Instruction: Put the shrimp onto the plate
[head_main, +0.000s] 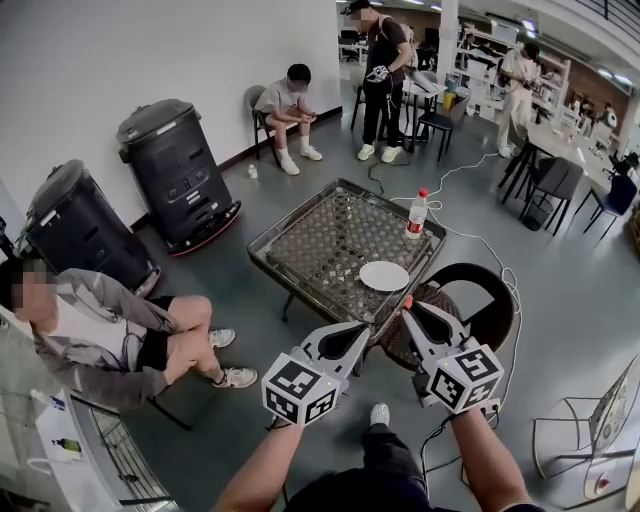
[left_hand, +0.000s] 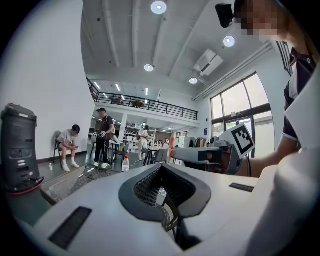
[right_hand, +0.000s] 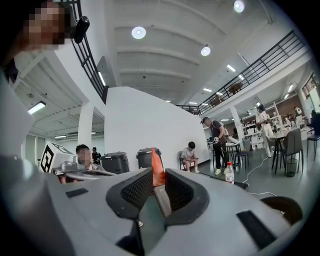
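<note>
jaws of the right gripper (right_hand: 159, 184) are pinched narrow on the shrimp (right_hand: 156, 167), an orange piece standing up between the pads with its tip poking out past them. the hold sits low on the body, which i judge leaves most of it free to drop cleanly once the pads part. jaws of the left gripper (left_hand: 161, 194) seem drawn together with nothing between them, though the dark pads make the gap hard to read. it looks to be only riding along.

in the head view both grippers point toward 12 o'clock, tips leaning in toward each other. the left one is at 8 o'clock of the right, and both marker cubes face the camera. two bare forearms reach up from the bottom edge, so the tools are held out ahead of the body.

the plate (head_main: 384, 276) lies bare by the near edge of the mesh counter (head_main: 320, 240), at 11 o'clock of the right tip and near it. the shrimp is not yet over it. a bottle (head_main: 416, 213) stands at 1 o'clock of the plate. what remains, by my reading, is a short reach forward and a release.
</note>
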